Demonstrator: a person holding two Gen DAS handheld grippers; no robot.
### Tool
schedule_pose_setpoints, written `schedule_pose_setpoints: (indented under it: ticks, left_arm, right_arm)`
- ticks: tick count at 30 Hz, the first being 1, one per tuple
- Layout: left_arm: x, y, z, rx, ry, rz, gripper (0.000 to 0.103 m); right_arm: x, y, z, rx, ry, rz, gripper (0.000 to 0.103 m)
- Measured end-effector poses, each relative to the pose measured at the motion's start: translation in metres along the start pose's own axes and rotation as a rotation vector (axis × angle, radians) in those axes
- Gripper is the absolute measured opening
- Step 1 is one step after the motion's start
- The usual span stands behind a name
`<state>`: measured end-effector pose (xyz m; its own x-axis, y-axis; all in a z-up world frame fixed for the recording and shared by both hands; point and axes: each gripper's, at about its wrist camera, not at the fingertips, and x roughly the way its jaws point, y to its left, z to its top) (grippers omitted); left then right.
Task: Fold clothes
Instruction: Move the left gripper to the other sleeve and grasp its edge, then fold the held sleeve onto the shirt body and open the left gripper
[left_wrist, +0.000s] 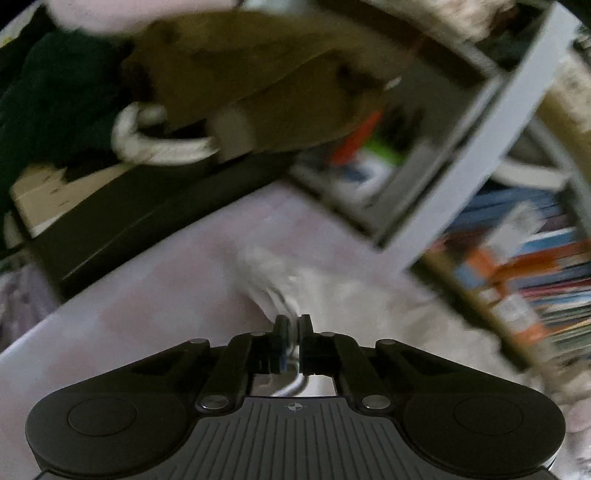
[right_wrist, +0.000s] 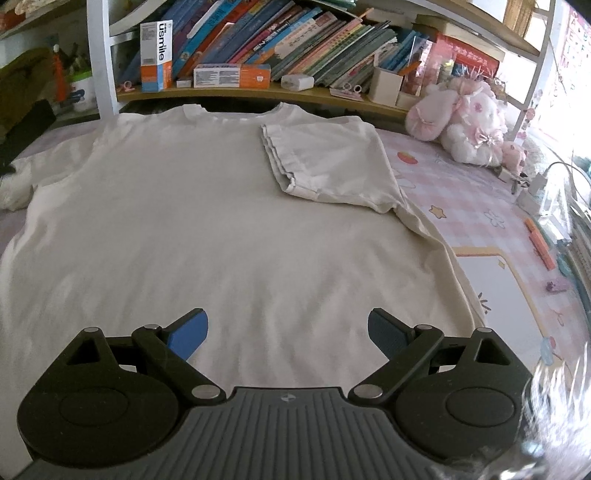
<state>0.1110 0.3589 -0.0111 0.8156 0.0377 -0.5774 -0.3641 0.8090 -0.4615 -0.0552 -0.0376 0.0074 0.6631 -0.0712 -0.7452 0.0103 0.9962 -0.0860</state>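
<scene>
- T-shirt (right_wrist: 207, 206), cream-white, lies flat across the pink patterned bed cover (right_wrist: 491, 236); your right wrist view takes in nearly all of it, neckline at 12 o'clock under the bookshelf (right_wrist: 258, 94).
- Its sleeve (right_wrist: 325, 162) at 1 o'clock is folded inward onto the chest, hem edge facing the middle.
- Your right gripper (right_wrist: 288, 334) hangs over the lower part of the shirt with its jaws spread wide and nothing between them; the blue pads (right_wrist: 188, 332) are clear of the cloth.
- Only the right view shows the pink plush toy (right_wrist: 461, 125) at 2 o'clock and the books (right_wrist: 295, 40) in sharp detail.
- Your left wrist view is tilted and badly blurred; it shows what the right one hardly does: your left gripper (left_wrist: 293, 325) pinched nearly closed on a bunched white fold of the shirt (left_wrist: 273, 284), which trails off toward 12 o'clock.
- That view also catches a brown cardboard box (left_wrist: 258, 81) at 11 o'clock and a grey shelf frame (left_wrist: 480, 147) at 2 o'clock, both smeared.
</scene>
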Motion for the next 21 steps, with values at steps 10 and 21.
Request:
schedule_pose_setpoints:
  ticks: [10, 21]
  left_arm:
    - [-0.015, -0.187, -0.063, 0.474, -0.012, -0.19, 0.013]
    - [-0.029, -0.181, -0.123, 0.607, 0.163, -0.195, 0.07]
  right_arm:
    - [0.006, -0.045, -0.006, 0.072, 0.001, 0.019, 0.094]
    - [0.018, -0.085, -0.014, 0.135, 0.053, 0.038, 0.094]
